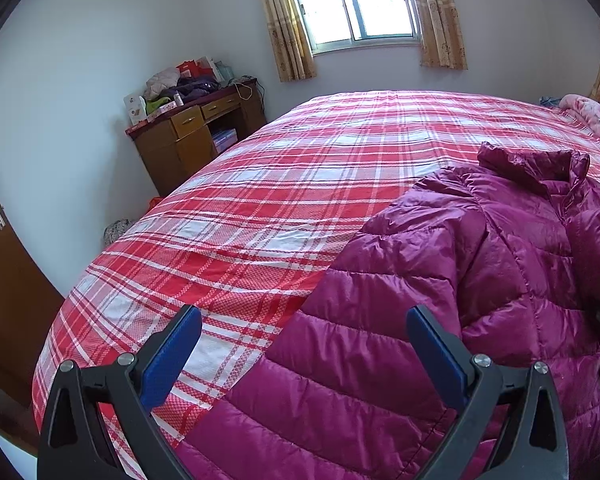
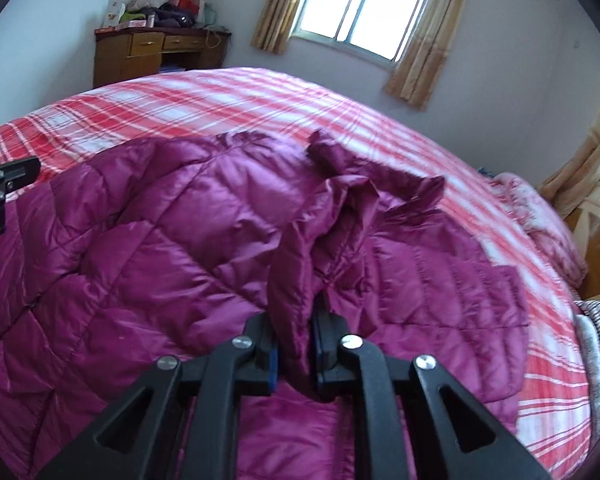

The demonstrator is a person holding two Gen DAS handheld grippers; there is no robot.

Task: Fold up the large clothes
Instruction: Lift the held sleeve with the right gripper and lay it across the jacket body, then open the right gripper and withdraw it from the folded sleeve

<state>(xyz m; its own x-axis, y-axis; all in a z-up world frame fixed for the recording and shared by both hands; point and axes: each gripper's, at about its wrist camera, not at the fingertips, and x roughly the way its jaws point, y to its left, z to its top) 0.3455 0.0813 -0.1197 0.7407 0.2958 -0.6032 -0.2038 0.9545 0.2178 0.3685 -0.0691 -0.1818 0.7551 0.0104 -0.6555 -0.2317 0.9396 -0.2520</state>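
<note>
With the right hand-held gripper (image 2: 294, 346) loosely pinching the puffer jacket's (image 2: 148, 240) slippery front edge and the left hand-held gripper (image 1: 304, 344) open, that edge could slide free.

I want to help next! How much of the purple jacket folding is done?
Done: the jacket is laid out on the checked bed. In hand: the right gripper has a fold of the jacket's front edge between its jaws, while the left gripper hangs open over the hem. Left: no neat fold shows yet, so nearly all the folding.
</note>
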